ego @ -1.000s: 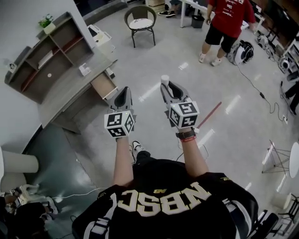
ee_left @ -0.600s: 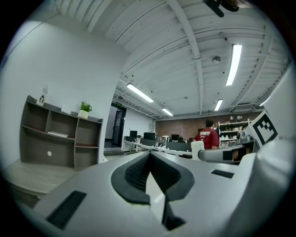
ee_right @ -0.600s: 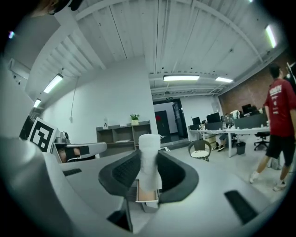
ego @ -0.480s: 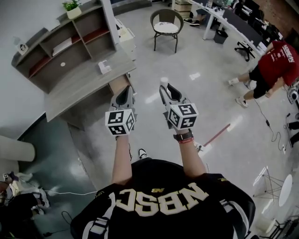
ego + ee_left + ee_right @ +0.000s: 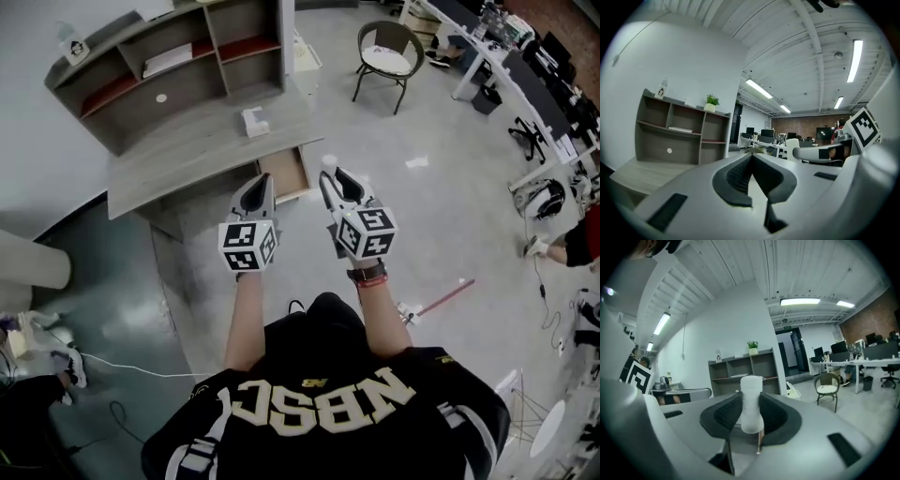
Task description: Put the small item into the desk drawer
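In the head view my right gripper (image 5: 330, 174) is shut on a small white cylinder-shaped item (image 5: 329, 161), held upright in the air above the floor. The right gripper view shows that item (image 5: 751, 401) pinched between the dark pads (image 5: 774, 416). My left gripper (image 5: 265, 180) hangs beside it, shut with nothing in it; in its own view the left gripper (image 5: 751, 157) has its pads meeting. Just ahead of both stands the grey desk (image 5: 187, 155) with its drawer (image 5: 286, 172) pulled open, wooden inside showing.
A shelf unit (image 5: 178, 61) sits on the desk, with a small white box (image 5: 253, 120) on the desktop. A chair (image 5: 387, 56) stands farther off. A red-handled stick (image 5: 445, 298) lies on the floor at the right. More desks and a person (image 5: 574, 246) are at the far right.
The view has swung toward the desk: desk and open drawer now lie right in front of the grippers. The person in red has slid to the right edge. Both grippers keep their pose.
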`<state>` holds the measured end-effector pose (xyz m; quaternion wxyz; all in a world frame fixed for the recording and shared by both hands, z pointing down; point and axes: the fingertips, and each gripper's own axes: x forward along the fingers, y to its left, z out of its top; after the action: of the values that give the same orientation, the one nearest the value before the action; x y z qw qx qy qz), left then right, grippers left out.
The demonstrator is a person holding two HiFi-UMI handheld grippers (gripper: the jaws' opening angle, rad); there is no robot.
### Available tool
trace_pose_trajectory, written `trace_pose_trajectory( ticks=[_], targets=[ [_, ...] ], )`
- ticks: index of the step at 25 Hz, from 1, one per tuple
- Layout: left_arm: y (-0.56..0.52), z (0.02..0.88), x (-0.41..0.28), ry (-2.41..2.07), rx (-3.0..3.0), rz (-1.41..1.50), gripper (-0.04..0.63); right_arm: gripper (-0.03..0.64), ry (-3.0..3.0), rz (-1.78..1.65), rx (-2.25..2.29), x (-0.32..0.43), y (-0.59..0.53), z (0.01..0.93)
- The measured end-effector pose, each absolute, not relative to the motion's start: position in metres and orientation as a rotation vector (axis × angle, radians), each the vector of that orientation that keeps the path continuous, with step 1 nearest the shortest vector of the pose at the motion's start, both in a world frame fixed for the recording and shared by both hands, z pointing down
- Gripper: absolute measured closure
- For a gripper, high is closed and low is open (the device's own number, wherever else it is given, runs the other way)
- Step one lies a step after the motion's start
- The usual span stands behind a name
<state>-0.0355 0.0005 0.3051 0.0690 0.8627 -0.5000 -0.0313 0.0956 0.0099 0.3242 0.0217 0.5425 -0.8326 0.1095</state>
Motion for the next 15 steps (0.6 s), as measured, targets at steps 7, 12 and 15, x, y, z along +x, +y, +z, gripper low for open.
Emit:
trace_pose_trajectory(
  ticks=[7,12,15],
  targets=[
    [-0.03,0.341,-0.066,-1.555,2.492,-0.053,0.583,0.493,-2.574,0.409,1.556,0.06,-0.026,0.358],
    [-0.064,0.361,-0.082,-1.591,2.426,-0.053,0.583,0.494,-2.58,0.424,1.467,0.041,-0.068,0.377],
    [-0.083,0.373,-0.088,-1.612,2.391,-0.049,0.583,0.494,-2.577,0.448,1.422,0.034,-0.09,0.39]
  ],
)
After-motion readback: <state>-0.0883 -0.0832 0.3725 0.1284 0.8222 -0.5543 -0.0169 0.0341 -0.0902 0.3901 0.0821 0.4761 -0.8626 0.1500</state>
